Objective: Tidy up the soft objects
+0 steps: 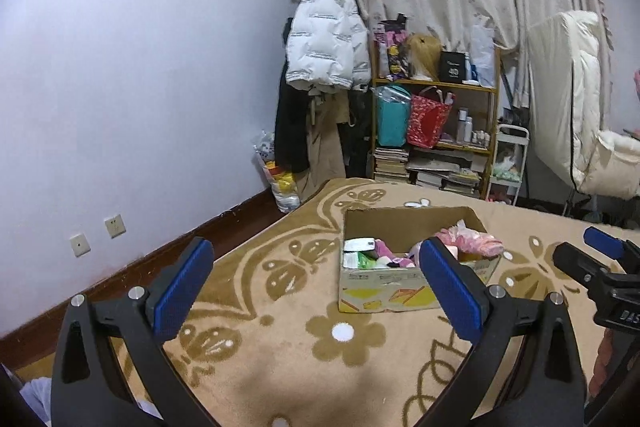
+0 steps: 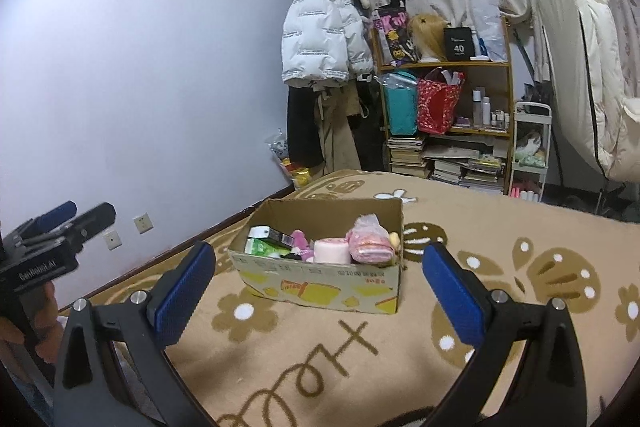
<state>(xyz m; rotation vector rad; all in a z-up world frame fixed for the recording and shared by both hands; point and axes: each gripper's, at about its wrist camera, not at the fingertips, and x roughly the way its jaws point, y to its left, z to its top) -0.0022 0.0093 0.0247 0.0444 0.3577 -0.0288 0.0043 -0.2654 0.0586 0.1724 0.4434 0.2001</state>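
Bedroom, patterned beige blanket (image 2: 360,355) on the bed. Cardboard box (image 2: 320,283) sits mid-blanket, already holding soft items, pink plush (image 2: 370,241) included. Left gripper (image 1: 316,287) and right gripper (image 2: 320,287) both spread wide, empty, hovering short of it. Looks like pre-grasp; next: pick one item, descend.

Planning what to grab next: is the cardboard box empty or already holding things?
Holding things: the cardboard box has pink soft items and packets inside.
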